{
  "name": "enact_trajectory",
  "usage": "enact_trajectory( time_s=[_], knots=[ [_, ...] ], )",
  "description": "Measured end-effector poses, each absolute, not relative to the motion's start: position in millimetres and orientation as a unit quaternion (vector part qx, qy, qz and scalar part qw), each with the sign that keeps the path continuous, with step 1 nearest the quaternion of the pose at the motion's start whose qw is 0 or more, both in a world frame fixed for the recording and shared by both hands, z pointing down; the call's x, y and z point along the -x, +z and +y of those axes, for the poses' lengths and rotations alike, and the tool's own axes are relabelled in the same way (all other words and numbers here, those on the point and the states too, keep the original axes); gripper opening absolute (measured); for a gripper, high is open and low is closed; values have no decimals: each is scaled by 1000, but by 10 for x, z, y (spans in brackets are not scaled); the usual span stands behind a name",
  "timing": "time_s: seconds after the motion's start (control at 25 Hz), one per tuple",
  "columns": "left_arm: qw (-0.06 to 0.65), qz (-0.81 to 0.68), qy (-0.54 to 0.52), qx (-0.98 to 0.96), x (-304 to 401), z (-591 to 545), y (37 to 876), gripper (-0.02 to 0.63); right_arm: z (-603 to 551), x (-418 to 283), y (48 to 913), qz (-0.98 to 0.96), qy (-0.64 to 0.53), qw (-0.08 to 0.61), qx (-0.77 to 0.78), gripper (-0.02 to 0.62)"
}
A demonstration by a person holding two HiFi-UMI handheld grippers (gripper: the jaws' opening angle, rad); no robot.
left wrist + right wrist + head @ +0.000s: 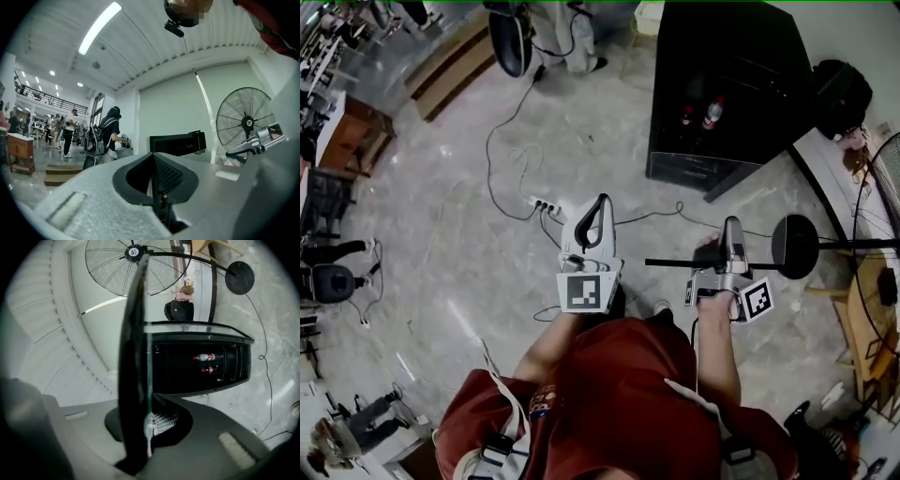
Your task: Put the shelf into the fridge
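Two grippers, head view: the left gripper (602,202) and the right gripper (732,227) both point toward the fridge (722,75), which stands well apart from them across the floor (441,234).
Shelf, head view: the shelf (675,263) shows only as a thin dark bar lying across at the right gripper's tip. The grip itself cannot be read from this height.
Bottles, head view: two bottles (711,114) stand inside the fridge. I cannot tell if a door is in front of them.
Left gripper view: the jaws stand closed together and I see nothing between them, so this tool is empty. The fridge (177,143) is far ahead, with a fan (246,123) to its right. The shelf does not appear here.
Right gripper view: the jaws are almost fully closed and clamp the shelf (133,357). Its glass edge sits against the ribbed pad and its dark frame runs away toward the fridge (197,364). Only this view proves the hold. It also shows the bottles (206,356) more clearly.
Done: the shelf is picked up and carried by one gripper.
Left: in my judgement most of the task. The shelf must come to the fridge, be lined up level with its supports and be slid inside.
Risk: a glass plate held at one edge may tilt.
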State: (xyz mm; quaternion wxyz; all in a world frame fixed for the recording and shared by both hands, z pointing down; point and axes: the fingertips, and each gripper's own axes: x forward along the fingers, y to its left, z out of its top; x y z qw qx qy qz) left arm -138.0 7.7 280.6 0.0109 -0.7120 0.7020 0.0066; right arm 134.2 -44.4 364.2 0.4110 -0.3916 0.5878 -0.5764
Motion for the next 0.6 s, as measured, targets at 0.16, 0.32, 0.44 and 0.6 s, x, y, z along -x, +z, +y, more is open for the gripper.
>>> enact_trajectory(
  time_s=[0.16,0.32,0.44,0.6],
  knots=[
    [4,675,7,737,1747,-178,2815,6,-504,-1007,3599,576,-563,427,410,11],
    [3,654,18,757,1969,-407,2869,6,-534,-808,3597,564,-554,445,421,9],
    [-7,641,11,768,2080,-538,2934,6,-540,-733,3591,559,-543,454,432,11],
    [-8,623,10,782,2142,-671,2994,6,-512,-672,3639,543,-538,467,445,11]
  ],
)
